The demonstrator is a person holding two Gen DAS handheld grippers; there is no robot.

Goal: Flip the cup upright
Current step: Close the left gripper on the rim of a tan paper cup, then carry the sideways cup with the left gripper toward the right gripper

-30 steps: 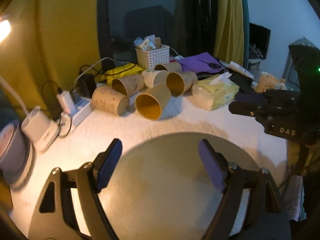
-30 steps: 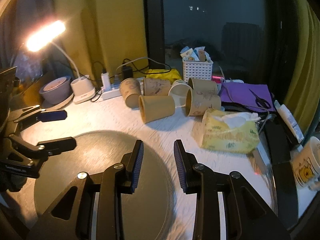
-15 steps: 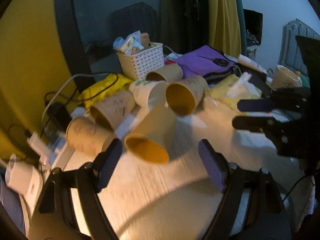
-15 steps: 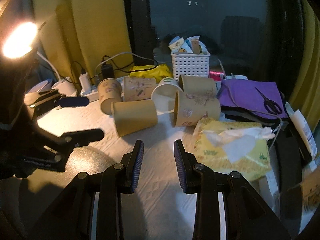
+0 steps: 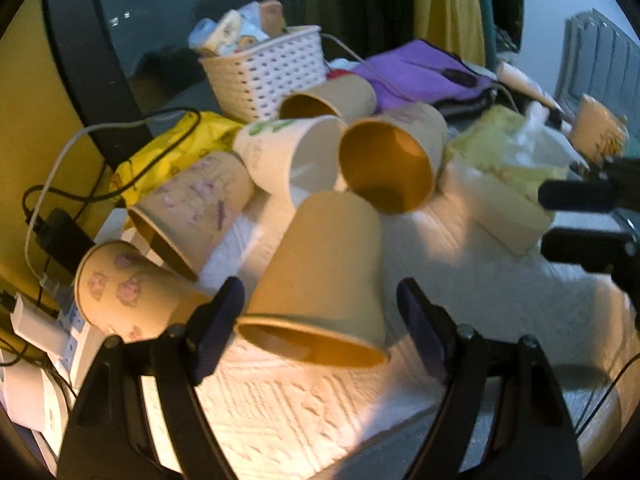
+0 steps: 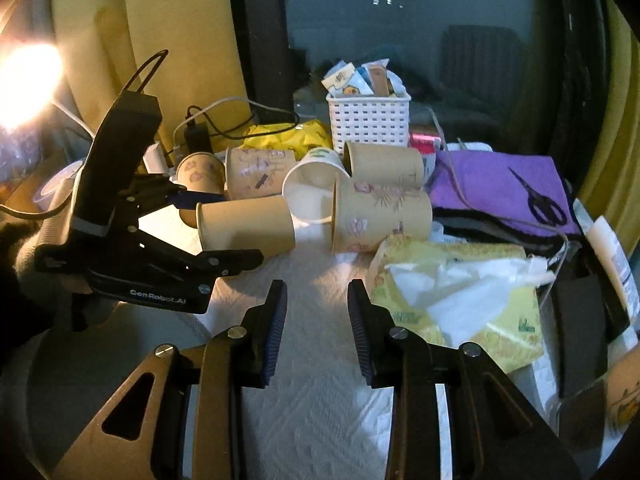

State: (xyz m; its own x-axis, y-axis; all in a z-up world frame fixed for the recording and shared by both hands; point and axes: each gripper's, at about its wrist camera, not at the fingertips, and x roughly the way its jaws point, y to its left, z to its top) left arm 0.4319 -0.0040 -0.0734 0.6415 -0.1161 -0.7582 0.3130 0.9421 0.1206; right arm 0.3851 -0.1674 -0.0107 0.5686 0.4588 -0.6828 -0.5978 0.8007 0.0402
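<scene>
Several paper cups lie on their sides in a pile on a white towel. The nearest, a plain tan cup (image 5: 320,272), lies with its mouth toward my left gripper (image 5: 320,312), which is open with the cup's rim between its fingers, not clamped. It also shows in the right wrist view (image 6: 244,224), with the left gripper (image 6: 224,228) around its mouth end. My right gripper (image 6: 316,316) is open and empty, above the towel short of the pile.
Behind the tan cup lie a white cup (image 5: 288,156), a printed cup (image 5: 192,208) and others. A white basket (image 6: 368,120), yellow tissue pack (image 6: 460,300), purple cloth with scissors (image 6: 540,200), chargers and cables (image 5: 56,232) crowd the back. A lamp (image 6: 24,76) glares left.
Both grippers have moved forward toward the cup pile. My left gripper has come up to the plain tan cup, whose mouth now sits between its open fingers.
</scene>
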